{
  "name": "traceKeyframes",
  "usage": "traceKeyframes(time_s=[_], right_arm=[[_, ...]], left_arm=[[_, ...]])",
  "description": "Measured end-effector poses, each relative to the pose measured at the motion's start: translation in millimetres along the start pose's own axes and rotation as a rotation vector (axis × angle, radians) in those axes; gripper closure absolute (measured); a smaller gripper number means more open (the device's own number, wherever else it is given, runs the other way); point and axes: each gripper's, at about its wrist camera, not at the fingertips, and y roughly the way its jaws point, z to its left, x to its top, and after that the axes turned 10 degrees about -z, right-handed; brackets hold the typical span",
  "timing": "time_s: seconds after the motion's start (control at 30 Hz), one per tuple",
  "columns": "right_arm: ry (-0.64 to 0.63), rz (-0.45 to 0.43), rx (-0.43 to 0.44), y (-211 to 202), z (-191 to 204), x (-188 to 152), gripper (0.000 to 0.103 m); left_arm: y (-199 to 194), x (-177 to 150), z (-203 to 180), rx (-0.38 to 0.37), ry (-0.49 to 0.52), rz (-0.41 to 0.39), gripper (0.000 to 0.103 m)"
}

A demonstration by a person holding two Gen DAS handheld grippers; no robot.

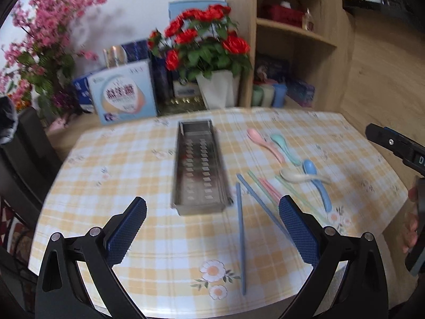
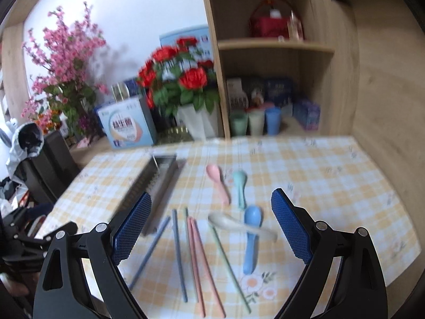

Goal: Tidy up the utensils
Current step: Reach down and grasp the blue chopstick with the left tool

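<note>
Both my grippers hang above the checked table [image 1: 111, 186] with nothing in them. My left gripper [image 1: 212, 236] has its jaws wide apart, and so has my right gripper [image 2: 211, 226]; the blue pads [image 2: 131, 228] are bare.

The metal tray [image 1: 198, 170] lies lengthwise in the middle of the table, its perforated floor showing. In the right wrist view it is far left and smeared by motion blur, its near end hidden behind my left pad.

To the right of the tray lie the chopsticks: two blue chopsticks [image 1: 241, 239] nearest it, then pink chopsticks [image 2: 202, 265] and green chopsticks [image 2: 229, 263]. In the left view my right-hand pad covers the pink pair's near ends (I cannot count the sticks exactly there).

Farther right are four spoons — a pink spoon [image 1: 263, 143] and a green spoon [image 1: 284, 147] side by side at the far end, and nearer, a white spoon [image 2: 239, 226] lying across the handle of a blue spoon [image 2: 251, 239].

At the left view's right edge, a person's fingers [image 1: 410, 231] hold the other gripper, cut off by the frame. Red flowers [image 1: 204, 40] and boxes behind the table are blurred — the box print is unreadable.
</note>
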Motion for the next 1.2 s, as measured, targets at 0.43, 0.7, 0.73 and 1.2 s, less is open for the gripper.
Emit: traceKeyframes(time_s=[0.43,0.7,0.73,1.2], right_arm=[[0.075,0.166,0.014,50,-26,-62,0.015],[0.090,0.207,0.034,69,-32,-71,0.015],[0.089,0.212,0.035,71,-33,-71,0.015],[0.105,0.253,0.036,92,-45,-75,0.015]], left_arm=[[89,-61,-20,-0.179,-0.003,0.264,0.055],[121,-67,-23,-0.176,0.006,0.344,0.069],[124,-68,-24,-0.181,0.005,0.355,0.070],[137,-71,-26,-0.152,0.009,0.386,0.097]])
